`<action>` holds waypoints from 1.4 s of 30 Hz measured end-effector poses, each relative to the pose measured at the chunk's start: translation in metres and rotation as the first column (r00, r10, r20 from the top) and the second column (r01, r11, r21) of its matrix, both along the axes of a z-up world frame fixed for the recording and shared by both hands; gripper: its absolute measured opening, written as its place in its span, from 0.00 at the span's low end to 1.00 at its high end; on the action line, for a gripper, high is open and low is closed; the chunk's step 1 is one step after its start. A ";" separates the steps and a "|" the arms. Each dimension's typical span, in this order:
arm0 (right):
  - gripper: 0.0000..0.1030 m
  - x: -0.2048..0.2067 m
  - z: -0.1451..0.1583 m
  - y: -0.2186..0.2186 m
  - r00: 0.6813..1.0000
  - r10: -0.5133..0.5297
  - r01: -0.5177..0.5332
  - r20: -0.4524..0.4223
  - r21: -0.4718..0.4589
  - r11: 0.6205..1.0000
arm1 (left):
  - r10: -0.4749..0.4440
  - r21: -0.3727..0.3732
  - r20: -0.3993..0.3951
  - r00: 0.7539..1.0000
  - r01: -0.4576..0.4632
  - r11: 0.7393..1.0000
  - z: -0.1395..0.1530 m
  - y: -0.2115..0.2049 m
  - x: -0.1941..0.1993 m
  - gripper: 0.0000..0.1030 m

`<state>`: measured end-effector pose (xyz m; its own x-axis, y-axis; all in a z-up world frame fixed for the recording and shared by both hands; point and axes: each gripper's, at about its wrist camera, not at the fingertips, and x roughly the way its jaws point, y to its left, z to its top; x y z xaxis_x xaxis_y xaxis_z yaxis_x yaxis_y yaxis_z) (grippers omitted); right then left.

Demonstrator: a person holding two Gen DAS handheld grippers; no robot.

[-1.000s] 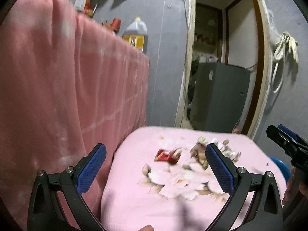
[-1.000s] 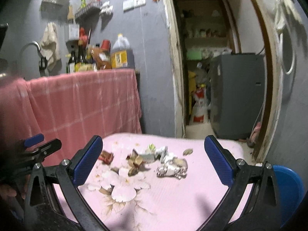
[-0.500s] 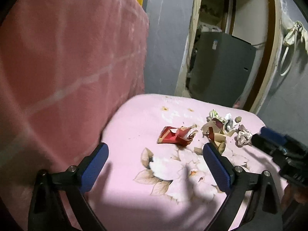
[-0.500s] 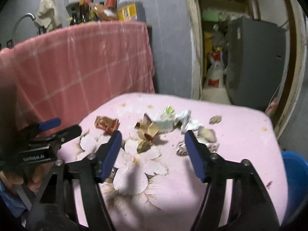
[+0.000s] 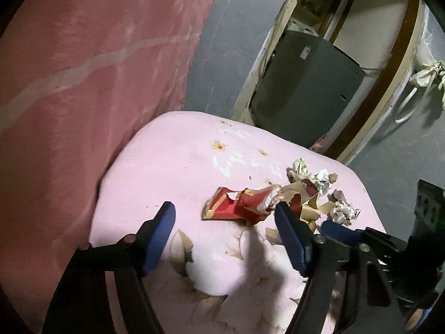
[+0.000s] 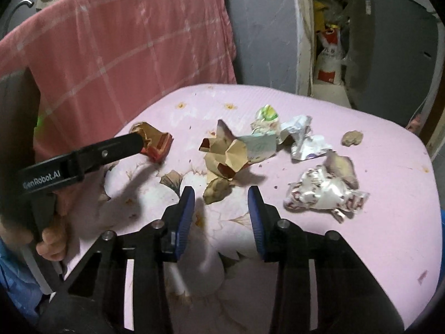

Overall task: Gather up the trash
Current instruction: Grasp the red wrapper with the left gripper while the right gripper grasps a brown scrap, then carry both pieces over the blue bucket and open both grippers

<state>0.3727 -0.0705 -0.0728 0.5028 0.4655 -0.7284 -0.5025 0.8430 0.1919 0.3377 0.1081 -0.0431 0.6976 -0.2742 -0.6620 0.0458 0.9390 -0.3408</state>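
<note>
Trash lies on a pink flowered table cover. A torn red carton lies just ahead of my open left gripper, whose finger also shows in the right wrist view. My right gripper is open, partly closed in, with a small brown scrap just ahead between its tips. Beyond it lie a crumpled brown paper, white-green wrappers and a shiny crumpled wrapper. The right gripper's finger shows in the left wrist view.
A pink cloth-covered counter stands close on the left. A doorway with a grey appliance is behind the table. A blue bin rim shows at the right edge.
Both grippers moved down and forward toward the trash. The left one closed in on the red carton. The right gripper's jaws narrowed around the brown scrap.
</note>
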 end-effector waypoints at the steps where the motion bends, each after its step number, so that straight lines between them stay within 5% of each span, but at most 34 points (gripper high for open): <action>1: 0.32 0.003 -0.001 0.002 1.000 0.002 -0.002 -0.008 -0.002 1.000 | -0.005 -0.002 -0.003 1.000 0.005 1.000 0.000 0.000 0.001 0.60; 7: 0.19 0.006 -0.003 0.005 0.999 0.022 -0.022 -0.023 -0.002 1.000 | -0.036 -0.012 -0.001 0.999 0.036 0.999 0.002 -0.002 0.007 0.43; 13: 0.16 -0.001 0.000 0.002 0.999 0.033 -0.033 -0.014 0.010 0.999 | -0.056 -0.003 -0.006 0.998 0.056 0.998 0.001 -0.010 0.011 0.27; 25: 0.16 -0.027 0.013 -0.018 0.999 0.013 -0.016 0.050 0.059 0.998 | -0.050 -0.006 0.011 0.999 0.050 0.999 0.005 -0.022 -0.004 0.18; 34: 0.16 -0.069 0.051 -0.058 0.962 -0.092 0.051 0.259 0.158 0.986 | -0.051 -0.048 0.185 0.981 0.061 0.997 0.034 -0.045 -0.041 0.18; 42: 0.16 -0.103 0.098 -0.114 0.867 -0.233 0.134 0.441 0.243 0.961 | -0.068 -0.043 0.406 0.911 0.093 0.995 0.076 -0.089 -0.074 0.18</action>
<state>0.2695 -0.1842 0.0247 0.8481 0.4405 -0.2943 -0.4144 0.8977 0.1494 0.2637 0.0195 0.0330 0.8758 -0.3707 -0.3092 0.2656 0.9048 -0.3328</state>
